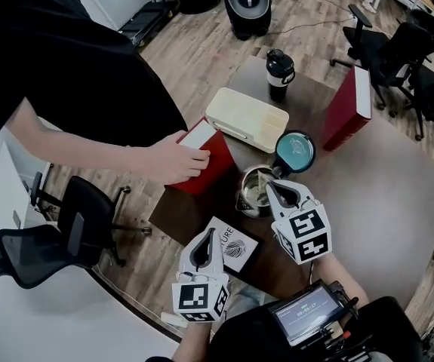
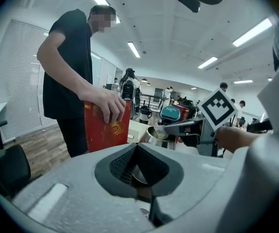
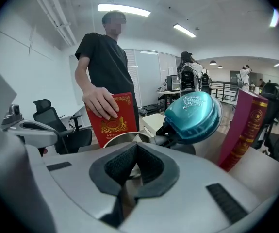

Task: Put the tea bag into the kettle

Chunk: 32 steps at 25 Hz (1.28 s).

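The kettle (image 1: pixel 248 204) is standing open on the table (image 1: pixel 398 202), with its teal lid (image 1: pixel 294 151) tilting up at its far right side. The right gripper (image 1: pixel 273 187) is hovering directly over the kettle's mouth, its 2 jaws pressed together. A pale greenish lump, seemingly the tea bag (image 1: pixel 256 190), is lying inside the kettle. The left gripper (image 1: pixel 207 236) is hanging to the near left of the kettle, above a white printed card (image 1: pixel 238 249), its jaws clenched on nothing. Another person's hand (image 1: pixel 173 161) is gripping the top of a red box (image 1: pixel 209 170) standing just left of the kettle. Beyond the kettle a cream box (image 1: pixel 247 119) is lying flat, a black tumbler (image 1: pixel 279 70) is standing farther off, and 1 taller red box (image 1: pixel 345 108) is standing to the right.
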Motion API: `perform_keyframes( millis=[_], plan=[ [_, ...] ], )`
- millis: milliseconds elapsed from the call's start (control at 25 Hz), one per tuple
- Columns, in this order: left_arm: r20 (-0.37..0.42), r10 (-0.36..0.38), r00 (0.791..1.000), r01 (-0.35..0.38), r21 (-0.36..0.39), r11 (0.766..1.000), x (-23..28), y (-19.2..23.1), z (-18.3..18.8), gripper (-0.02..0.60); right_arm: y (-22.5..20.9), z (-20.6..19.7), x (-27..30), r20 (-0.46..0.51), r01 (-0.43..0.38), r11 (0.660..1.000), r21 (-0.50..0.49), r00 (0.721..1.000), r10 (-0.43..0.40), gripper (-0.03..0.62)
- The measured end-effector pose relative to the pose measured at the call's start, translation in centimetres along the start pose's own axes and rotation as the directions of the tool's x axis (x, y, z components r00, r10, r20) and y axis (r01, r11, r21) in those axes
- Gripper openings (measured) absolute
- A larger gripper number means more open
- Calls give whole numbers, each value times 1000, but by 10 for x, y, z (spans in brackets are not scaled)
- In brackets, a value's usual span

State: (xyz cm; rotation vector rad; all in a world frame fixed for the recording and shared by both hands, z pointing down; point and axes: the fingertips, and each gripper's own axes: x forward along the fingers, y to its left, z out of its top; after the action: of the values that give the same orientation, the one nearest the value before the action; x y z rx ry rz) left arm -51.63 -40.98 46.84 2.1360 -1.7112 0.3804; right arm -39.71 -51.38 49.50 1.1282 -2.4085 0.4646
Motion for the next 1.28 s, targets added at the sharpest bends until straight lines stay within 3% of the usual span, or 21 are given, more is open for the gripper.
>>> perform_keyframes(
  millis=[280, 480, 720, 920, 1080, 1280],
  plan=[
    [3, -17, 1000, 17, 1, 1000, 1, -1, 4, 6, 2, -1, 0, -22, 17, 999, -42, 1000, -18, 11],
    [1, -21, 1000, 21, 1, 1000, -1, -1, 5, 6, 6, -3, 0, -36, -5, 999, -52, 999, 3, 77],
    [29, -34, 999, 33, 18, 999, 0, 0, 14, 6, 6, 13, -7, 1, 5, 998, -66, 1000, -5, 80],
    [57, -46, 997, 44, 33, 998, -8, -2, 28, 6, 4, 27, -34, 51, 56, 997, -49, 997, -53, 74],
    [86, -65, 994, 61, 47, 997, -19, -3, 36, 6, 6, 29, -61, 90, 86, 996, -9, 992, -85, 8],
    [129, -130, 983, 121, 72, 990, -43, -17, 41, 6, 21, 21, -100, 119, 122, 991, 49, 985, -127, 7]
  ],
)
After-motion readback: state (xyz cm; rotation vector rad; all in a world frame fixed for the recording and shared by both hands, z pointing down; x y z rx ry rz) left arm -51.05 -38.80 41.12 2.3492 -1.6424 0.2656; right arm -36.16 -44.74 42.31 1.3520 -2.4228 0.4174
